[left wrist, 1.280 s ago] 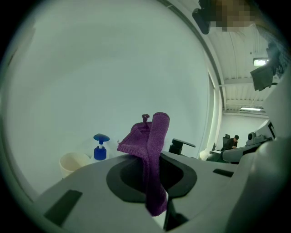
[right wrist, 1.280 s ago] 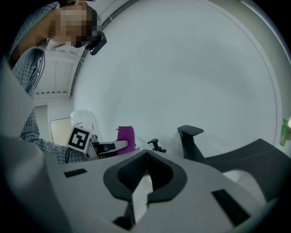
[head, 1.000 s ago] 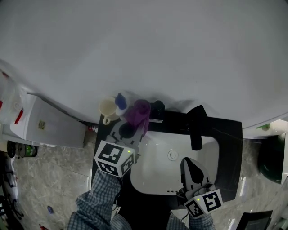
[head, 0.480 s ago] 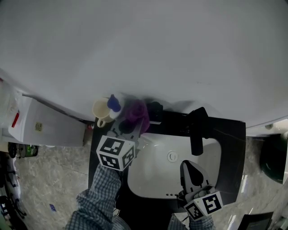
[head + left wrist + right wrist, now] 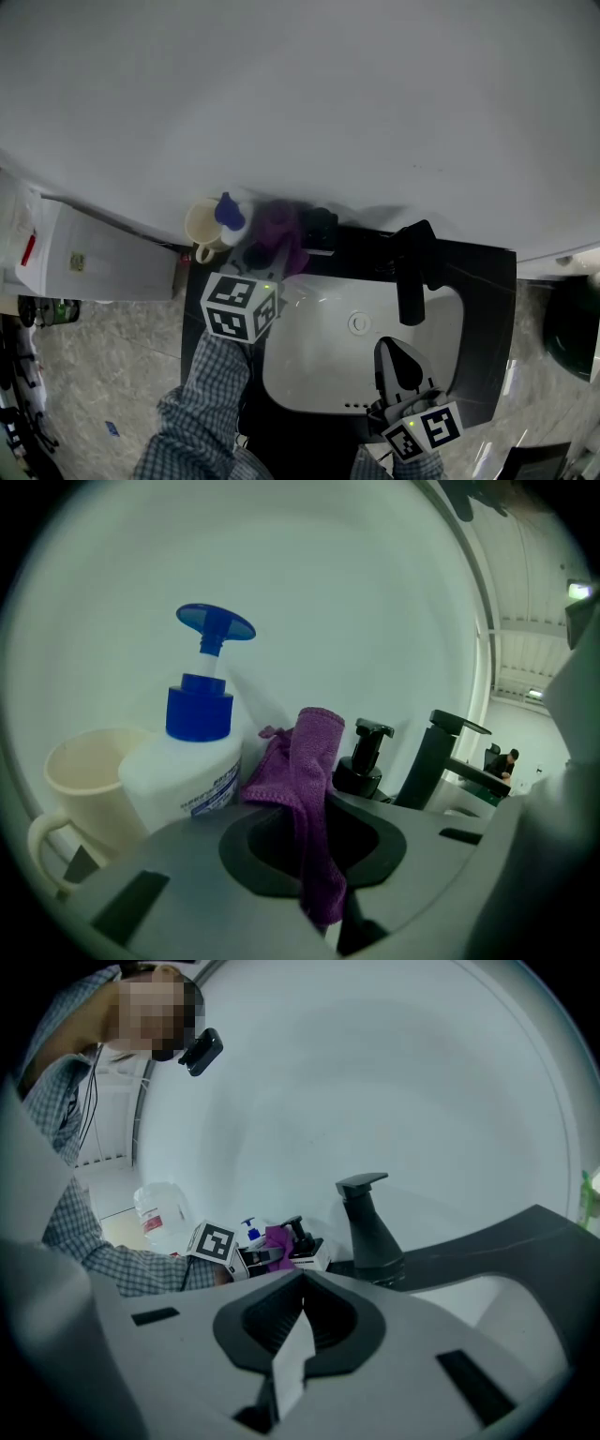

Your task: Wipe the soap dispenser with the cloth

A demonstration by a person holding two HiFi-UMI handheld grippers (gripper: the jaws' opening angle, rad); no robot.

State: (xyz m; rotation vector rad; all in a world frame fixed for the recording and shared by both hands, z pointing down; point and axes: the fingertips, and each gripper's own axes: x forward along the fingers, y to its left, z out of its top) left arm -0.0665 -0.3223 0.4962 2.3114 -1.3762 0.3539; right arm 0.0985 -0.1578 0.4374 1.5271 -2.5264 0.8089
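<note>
Both clenched: left gripper pinches cloth, seemingly just short of dispenser; right gripper empty. Next: press, rub.

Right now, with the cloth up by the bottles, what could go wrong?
1. The blue-capped pump bottle stands close beside the mug; a sideways wipe could tip either.
2. The cloth sits between that bottle and the black dispenser, so you might wipe the wrong one.
</note>
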